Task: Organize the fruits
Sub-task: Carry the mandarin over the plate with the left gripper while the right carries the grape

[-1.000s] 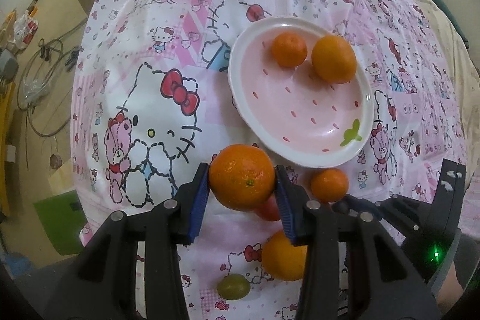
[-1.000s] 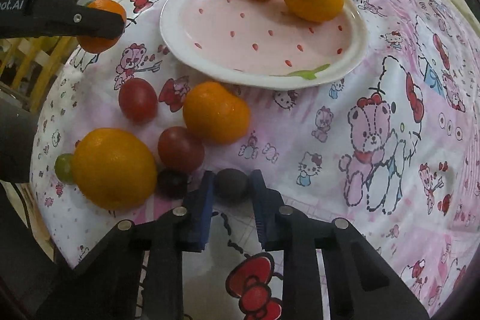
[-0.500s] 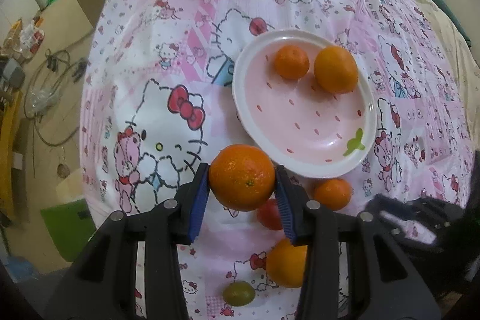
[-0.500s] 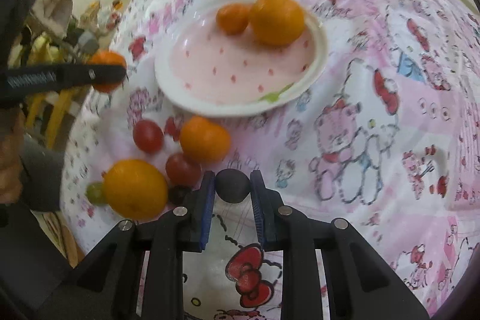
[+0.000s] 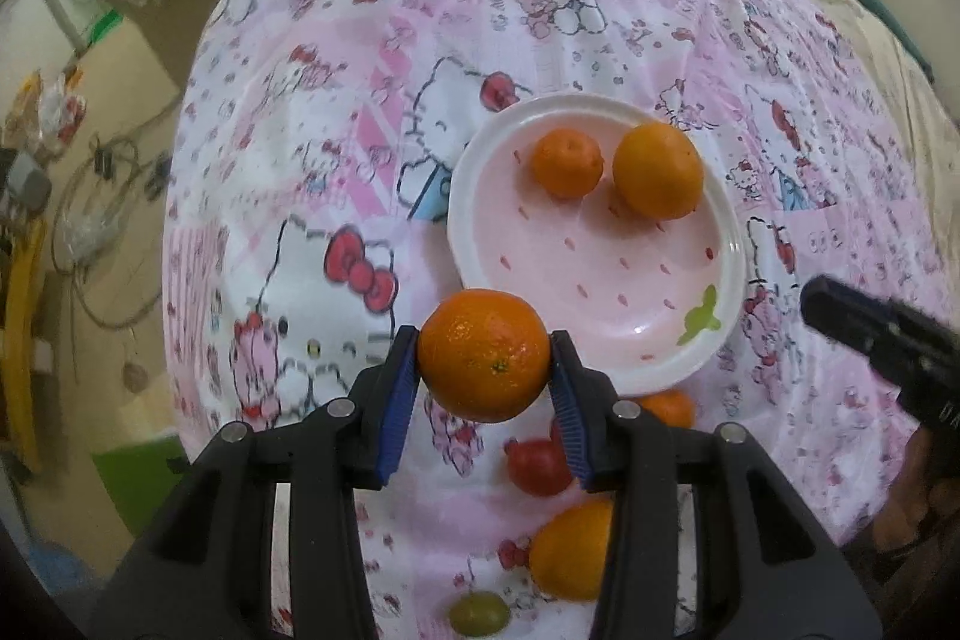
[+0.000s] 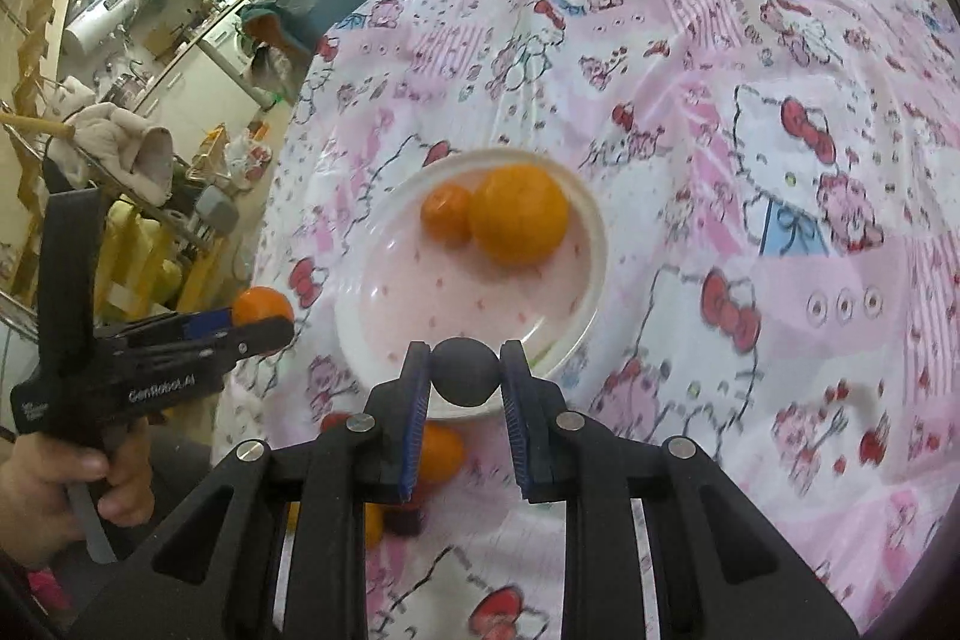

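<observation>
Left gripper (image 5: 485,370) pinches orange (image 5: 483,354); right gripper (image 6: 465,376) pinches plum (image 6: 465,371). Lower each onto plate (image 5: 480,172), clear of fruit there.

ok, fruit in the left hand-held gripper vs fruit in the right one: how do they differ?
Colour: the orange in the left hand-held gripper is bright orange; the dark fruit in the right hand-held gripper is near black.
Size: the orange is clearly bigger, so the left jaws stand wider apart than the right.
Surface: the orange is glossy and dimpled; the dark fruit looks matte and smooth.
Shared: both are round and clamped between blue pads, near the plate.
</observation>
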### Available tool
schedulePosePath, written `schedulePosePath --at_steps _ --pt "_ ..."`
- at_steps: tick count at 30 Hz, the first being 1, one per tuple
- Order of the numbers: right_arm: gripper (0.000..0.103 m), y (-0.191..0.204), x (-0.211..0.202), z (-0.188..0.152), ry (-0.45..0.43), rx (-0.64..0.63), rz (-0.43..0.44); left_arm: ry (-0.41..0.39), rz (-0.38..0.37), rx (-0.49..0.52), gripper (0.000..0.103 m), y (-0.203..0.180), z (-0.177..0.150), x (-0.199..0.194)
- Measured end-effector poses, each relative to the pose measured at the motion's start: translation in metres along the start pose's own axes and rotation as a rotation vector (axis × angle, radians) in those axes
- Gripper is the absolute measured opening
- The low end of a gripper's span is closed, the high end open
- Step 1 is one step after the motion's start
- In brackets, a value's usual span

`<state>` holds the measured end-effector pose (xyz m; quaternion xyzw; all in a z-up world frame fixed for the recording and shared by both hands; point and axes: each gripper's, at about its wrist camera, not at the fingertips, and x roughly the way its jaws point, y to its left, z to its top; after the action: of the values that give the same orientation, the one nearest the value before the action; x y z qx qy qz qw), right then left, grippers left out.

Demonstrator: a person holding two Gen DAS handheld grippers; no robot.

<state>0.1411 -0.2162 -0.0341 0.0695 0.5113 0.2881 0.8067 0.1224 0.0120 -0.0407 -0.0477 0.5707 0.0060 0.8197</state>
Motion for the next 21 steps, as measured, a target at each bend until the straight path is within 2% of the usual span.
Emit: schedulePosePath --at_steps 3,6,8,12,21 --pt "0.025 -0.005 0.01 0.012 0.0 -0.013 -0.017 0.007 -0.007 0.02 0.038 -0.006 0.009 0.007" --pt "0.025 -0.017 0.015 0.019 -0.021 0.025 0.023 0.043 -0.054 0.026 0.038 -0.013 0.017 0.019" --pt "0.025 -0.021 0.017 0.018 -0.028 0.055 0.037 0.049 -0.054 0.034 0.038 -0.016 0.02 0.024" --pt "0.025 -0.025 0.02 0.017 -0.032 0.08 0.021 0.043 -0.04 0.064 0.038 -0.026 0.03 0.034" --pt "0.025 -0.041 0.029 0.012 -0.001 0.137 0.007 -0.006 -0.091 0.102 0.038 -0.045 0.038 0.05"
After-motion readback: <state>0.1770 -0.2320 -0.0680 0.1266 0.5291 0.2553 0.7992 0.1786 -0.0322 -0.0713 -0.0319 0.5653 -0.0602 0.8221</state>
